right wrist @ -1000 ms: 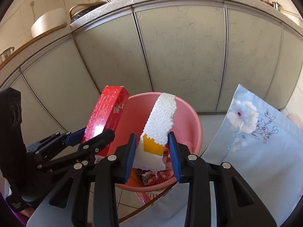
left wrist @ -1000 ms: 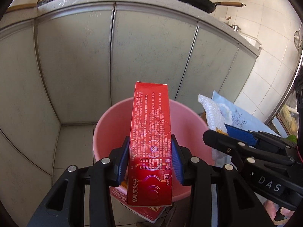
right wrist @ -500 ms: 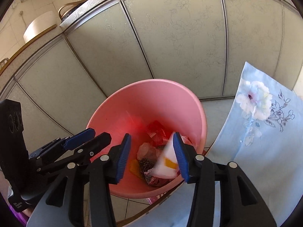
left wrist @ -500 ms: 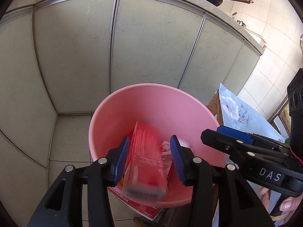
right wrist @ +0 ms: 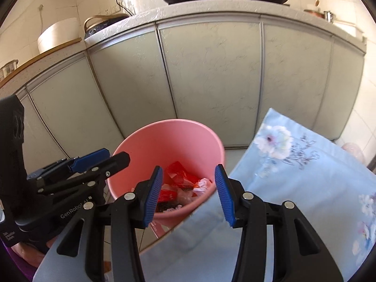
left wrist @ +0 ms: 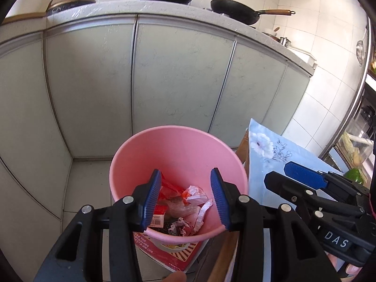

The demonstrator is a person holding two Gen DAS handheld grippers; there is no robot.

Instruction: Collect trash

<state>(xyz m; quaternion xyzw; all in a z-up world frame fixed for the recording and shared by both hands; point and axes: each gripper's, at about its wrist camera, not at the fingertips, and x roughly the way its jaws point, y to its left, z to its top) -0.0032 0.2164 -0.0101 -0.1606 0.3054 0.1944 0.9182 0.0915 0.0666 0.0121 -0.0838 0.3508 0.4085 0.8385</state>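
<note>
A pink bucket (left wrist: 178, 150) stands on the floor against the kitchen cabinets; it also shows in the right wrist view (right wrist: 169, 141). Inside lie the red box (left wrist: 159, 209), crumpled wrappers and white scraps (left wrist: 197, 197). My left gripper (left wrist: 185, 199) is open and empty above the bucket's near rim. My right gripper (right wrist: 189, 195) is open and empty above the bucket's near right rim. Each gripper shows beside the other: the right one in the left wrist view (left wrist: 305, 181), the left one in the right wrist view (right wrist: 94, 162).
Pale green cabinet doors (left wrist: 176, 82) stand behind the bucket, with pans (left wrist: 235, 11) on the counter above. A table with a blue flowered cloth (right wrist: 305, 176) lies right of the bucket. A red printed sheet (left wrist: 169, 251) lies under the bucket on the tiled floor.
Both grippers opened. The red box fell from the left one and the white foam piece from the right one into the pink bucket. Both grippers have since pulled back a little.
</note>
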